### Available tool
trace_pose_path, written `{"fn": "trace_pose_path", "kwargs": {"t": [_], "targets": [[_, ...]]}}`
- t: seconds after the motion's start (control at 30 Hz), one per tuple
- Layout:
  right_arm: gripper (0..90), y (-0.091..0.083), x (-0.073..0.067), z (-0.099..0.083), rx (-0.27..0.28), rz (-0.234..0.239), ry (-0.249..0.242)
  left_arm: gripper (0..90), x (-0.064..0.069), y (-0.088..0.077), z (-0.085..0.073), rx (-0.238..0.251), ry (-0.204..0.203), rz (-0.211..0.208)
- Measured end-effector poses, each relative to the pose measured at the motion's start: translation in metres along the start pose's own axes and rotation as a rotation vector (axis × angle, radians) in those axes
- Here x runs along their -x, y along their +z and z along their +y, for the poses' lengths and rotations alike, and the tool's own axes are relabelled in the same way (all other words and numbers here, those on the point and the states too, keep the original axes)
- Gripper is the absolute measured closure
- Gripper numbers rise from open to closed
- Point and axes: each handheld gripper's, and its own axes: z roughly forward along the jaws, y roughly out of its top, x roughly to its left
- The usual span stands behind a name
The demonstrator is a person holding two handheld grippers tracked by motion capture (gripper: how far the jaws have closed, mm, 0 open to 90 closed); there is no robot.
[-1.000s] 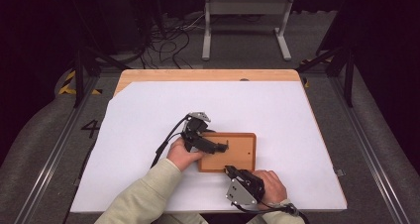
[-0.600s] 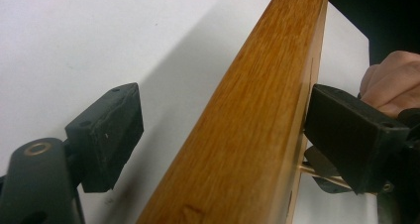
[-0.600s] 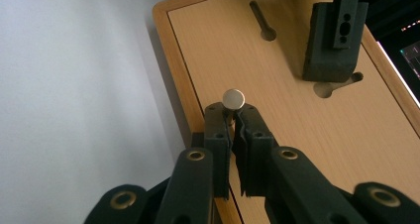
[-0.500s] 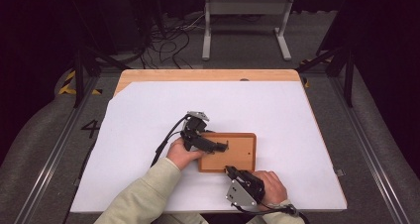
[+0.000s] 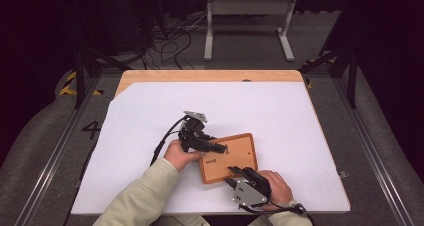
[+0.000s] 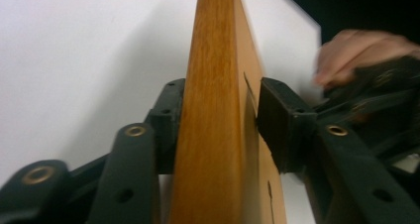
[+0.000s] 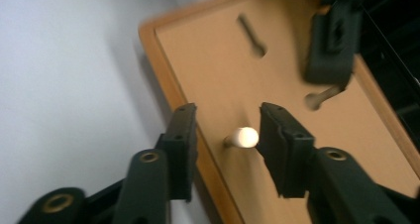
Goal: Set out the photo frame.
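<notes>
Table [image 5: 280,111] is carrying everything, white sheet over it, wood edge showing at the far side. Wooden frame [image 5: 235,153] is lying back-side up between the two hand-held grippers, near the person's edge. Left hand-held gripper [image 5: 220,148] is straddling the frame's left rim [image 6: 213,110]: jaws have just been closing, one pad sitting against the outer face, the other looking a hair off the backing board, so contact on that side is unclear. Right hand-held gripper [image 5: 234,172] is reaching in over the near rim, jaws have just been opening and are standing apart; small white peg [image 7: 243,136] sitting between them, just beside one pad, not pinched. Keyhole slot [image 7: 251,35] lying beyond the right gripper's tips.
</notes>
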Motion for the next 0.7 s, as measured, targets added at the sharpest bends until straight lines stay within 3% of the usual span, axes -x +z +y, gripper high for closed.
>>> {"fn": "trace_pose_path", "kwargs": {"t": [0.07, 0.2, 0.27, 0.37, 0.5, 0.7], "targets": [[52.5, -0.005, 0.005, 0.002, 0.030, 0.012, 0.013, 57.2, 0.002, -0.001, 0.001, 0.000, 0.003, -0.002], [48.1, -0.012, 0.010, 0.001, 0.071, 0.021, 0.041, 64.3, 0.014, -0.005, 0.003, 0.013, 0.060, -0.039], [43.2, -0.015, 0.014, 0.002, 0.080, 0.040, 0.052, 65.9, 0.018, -0.007, 0.004, 0.003, 0.068, -0.049], [44.4, -0.023, 0.019, 0.004, 0.126, 0.051, 0.077, 68.7, 0.021, -0.008, 0.004, 0.001, 0.071, -0.072], [43.4, -0.037, 0.028, 0.007, 0.184, 0.048, 0.118, 69.8, 0.029, -0.008, 0.005, -0.009, 0.095, -0.056], [43.0, -0.053, 0.041, 0.005, 0.234, 0.005, 0.159, 70.1, 0.035, -0.008, 0.006, -0.018, 0.124, -0.038]]}}
